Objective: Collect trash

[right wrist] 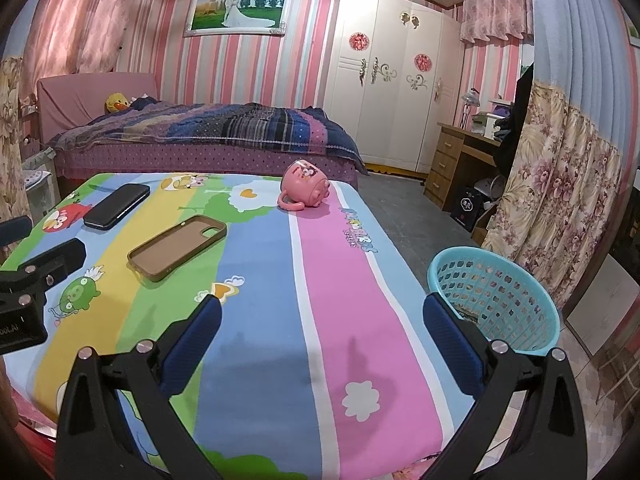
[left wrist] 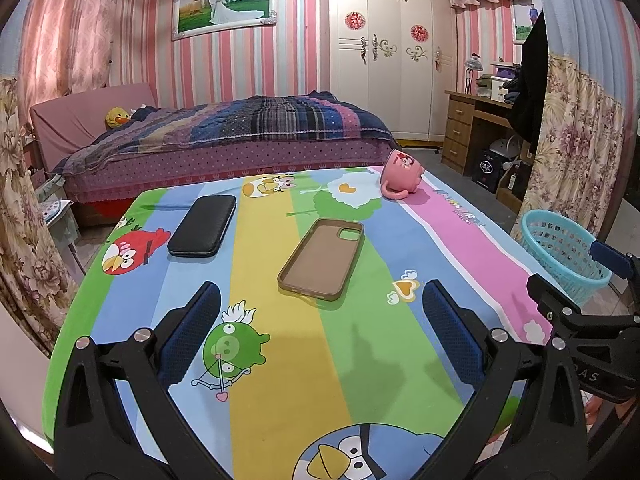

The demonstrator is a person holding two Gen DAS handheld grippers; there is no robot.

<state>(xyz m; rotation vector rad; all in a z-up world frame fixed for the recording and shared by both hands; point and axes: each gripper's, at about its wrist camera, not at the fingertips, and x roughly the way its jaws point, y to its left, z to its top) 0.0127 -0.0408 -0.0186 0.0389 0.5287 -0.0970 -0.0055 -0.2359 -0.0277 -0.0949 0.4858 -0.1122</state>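
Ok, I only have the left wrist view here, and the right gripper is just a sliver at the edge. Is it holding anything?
Observer: No. The right gripper is open, with its fingers wide apart over the tablecloth and nothing between them.
Operator: And the basket? It's half hidden for me.
Observer: The blue basket sits beside the table's right edge, below the tabletop. Its open top faces up.

Blurred lettering on the tablecloth's (right wrist: 340,280) pink stripe, perhaps "Angry Birds", otherwise nothing readable
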